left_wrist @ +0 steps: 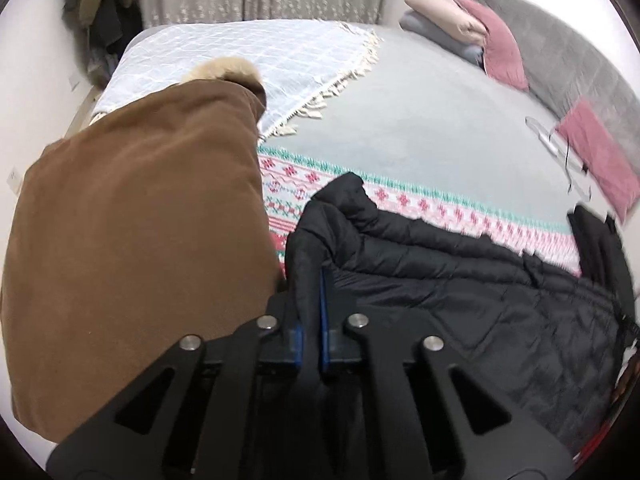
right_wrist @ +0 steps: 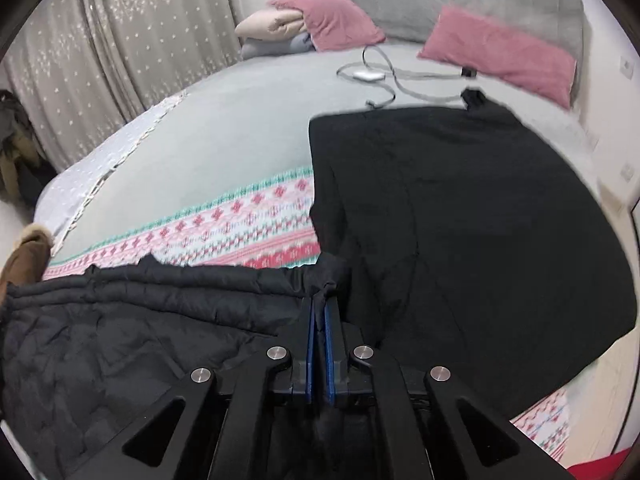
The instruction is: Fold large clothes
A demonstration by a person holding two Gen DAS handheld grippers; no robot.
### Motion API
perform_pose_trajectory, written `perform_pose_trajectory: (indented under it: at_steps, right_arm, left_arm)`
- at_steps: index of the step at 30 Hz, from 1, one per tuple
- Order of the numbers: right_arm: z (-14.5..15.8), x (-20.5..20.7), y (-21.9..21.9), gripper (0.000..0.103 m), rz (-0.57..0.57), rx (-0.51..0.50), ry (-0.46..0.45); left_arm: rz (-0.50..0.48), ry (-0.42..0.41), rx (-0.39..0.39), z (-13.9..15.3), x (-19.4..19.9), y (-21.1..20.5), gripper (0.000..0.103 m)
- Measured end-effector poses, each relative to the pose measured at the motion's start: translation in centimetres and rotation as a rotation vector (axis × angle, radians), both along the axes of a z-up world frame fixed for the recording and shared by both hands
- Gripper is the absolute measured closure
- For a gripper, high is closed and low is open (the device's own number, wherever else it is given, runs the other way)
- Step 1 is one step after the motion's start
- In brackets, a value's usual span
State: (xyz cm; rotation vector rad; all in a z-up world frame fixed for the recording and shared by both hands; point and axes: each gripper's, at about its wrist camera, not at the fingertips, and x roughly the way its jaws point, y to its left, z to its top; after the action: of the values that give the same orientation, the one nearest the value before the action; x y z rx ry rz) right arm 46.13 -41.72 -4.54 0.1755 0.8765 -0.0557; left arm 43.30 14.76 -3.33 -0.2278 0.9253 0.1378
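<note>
Left claw pinching the black quilted jacket at one edge; right claw pinching a bunched fold at the other. Both low, aimed across the bed. Jacket stretched along the near edge, over a patterned blanket. Lower part hidden under the claws. Brown coat just left, black garment right, blurred. Pink pillows by the headboard.

Grey bed, patterned curtains — seemingly sheer
</note>
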Motion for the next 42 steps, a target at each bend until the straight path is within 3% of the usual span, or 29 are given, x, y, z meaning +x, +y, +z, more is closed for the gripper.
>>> perform_pose_trajectory:
  at_steps: [2, 5, 11, 13, 18, 21, 23, 25, 28, 30, 32, 33, 34, 35, 37, 42]
  right_arm:
    - [0.9, 0.1, 0.3, 0.099, -0.015, -0.014, -0.044]
    - [0.8, 0.8, 0.8, 0.100, -0.057, -0.073, -0.047]
    - [-4.1, 2.8, 3.5, 0.099, -0.071, -0.318, 0.060]
    - [-4.5, 2.9, 4.5, 0.099, -0.069, -0.388, 0.053]
    - [-4.9, 2.6, 4.5, 0.092, -0.066, -0.392, 0.033]
    - [-2.9, 1.1, 4.7, 0.075, -0.054, -0.338, 0.024]
    - [-0.6, -0.6, 4.9, 0.048, -0.051, -0.284, -0.025]
    - [1.7, -2.6, 5.8, 0.033, -0.004, -0.256, -0.079]
    - [4.2, -5.5, 7.3, 0.033, 0.033, -0.189, -0.109]
    - [4.8, -7.8, 8.1, 0.032, 0.068, -0.030, -0.110]
    - [4.2, -10.2, 9.2, 0.034, 0.113, 0.084, -0.083]
    - [3.8, -11.2, 9.6, 0.035, 0.126, 0.109, -0.076]
    - [3.2, -12.5, 10.3, 0.048, 0.145, 0.129, -0.076]
    - [2.6, -13.3, 10.9, 0.066, 0.157, 0.138, -0.074]
    - [1.4, -14.0, 12.1, 0.077, 0.176, 0.114, -0.038]
    - [-2.4, -12.7, 13.9, 0.077, 0.209, -0.028, 0.038]
  left_arm:
    - [0.011, -0.010, -0.003, 0.1, 0.2, 0.1, 0.096]
    - [-0.004, 0.014, 0.120, -1.1, 0.8, -1.5, 0.096]
    - [-0.012, 0.030, 0.298, -2.7, 0.8, -3.7, 0.095]
    - [-0.009, 0.026, 0.327, -2.8, 0.6, -3.9, 0.093]
    - [-0.002, 0.025, 0.312, -2.2, 0.6, -3.6, 0.087]
    - [-0.002, 0.044, 0.249, -0.7, 0.2, -3.3, 0.075]
    - [-0.008, 0.013, 0.179, 0.8, -0.9, -3.2, 0.066]
    - [-0.015, -0.027, 0.147, 2.5, -2.6, -3.9, 0.056]
    - [-0.142, -0.057, 0.086, 3.9, -5.7, -7.1, 0.046]
    - [-0.214, -0.044, 0.061, 3.7, -7.3, -9.0, 0.044]
    - [-0.272, -0.023, 0.092, 2.4, -9.5, -11.5, 0.044]
    - [-0.295, -0.010, 0.104, 1.8, -10.1, -12.4, 0.044]
    - [-0.312, 0.003, 0.119, 0.9, -10.7, -13.4, 0.044]
    - [-0.314, 0.012, 0.136, 0.1, -11.2, -14.0, 0.044]
    - [-0.301, 0.048, 0.175, -1.7, -11.5, -14.8, 0.044]
    - [-0.258, 0.080, 0.192, -3.6, -10.4, -14.2, 0.044]
